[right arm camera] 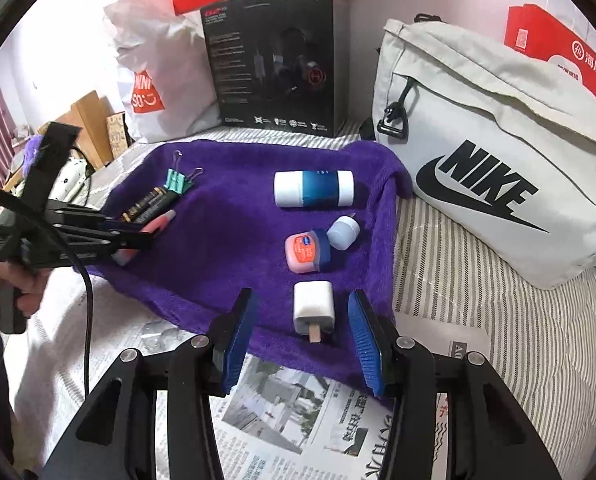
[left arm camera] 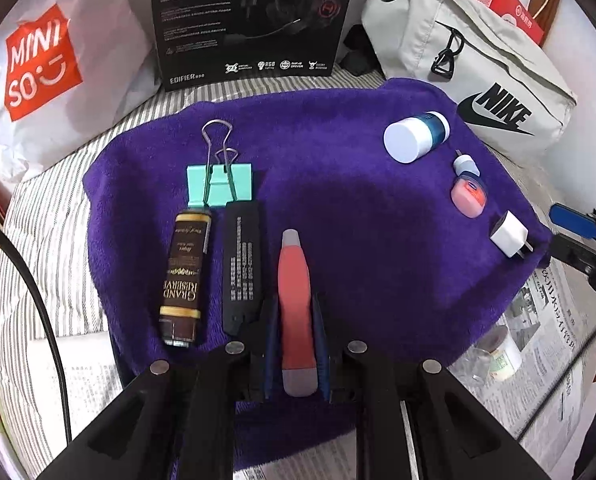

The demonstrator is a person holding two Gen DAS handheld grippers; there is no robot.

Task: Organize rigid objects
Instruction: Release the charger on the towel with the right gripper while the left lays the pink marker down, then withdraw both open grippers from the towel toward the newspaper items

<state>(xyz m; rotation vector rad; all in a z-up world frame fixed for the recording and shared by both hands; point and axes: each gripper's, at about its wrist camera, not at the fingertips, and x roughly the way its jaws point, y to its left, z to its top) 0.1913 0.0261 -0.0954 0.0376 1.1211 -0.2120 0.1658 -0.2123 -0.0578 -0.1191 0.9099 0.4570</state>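
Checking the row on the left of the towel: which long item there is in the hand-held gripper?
The red utility knife: the left hand-held gripper is shut on it, while the brown tube and black case lie free beside it.

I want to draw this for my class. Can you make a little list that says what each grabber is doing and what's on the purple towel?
left gripper: shut on red utility knife
right gripper: open, around white charger plug, not touching
towel's left side: mint binder clip, brown tube, black case
towel's right side: white-and-blue bottle, Vaseline jar
surface: purple towel
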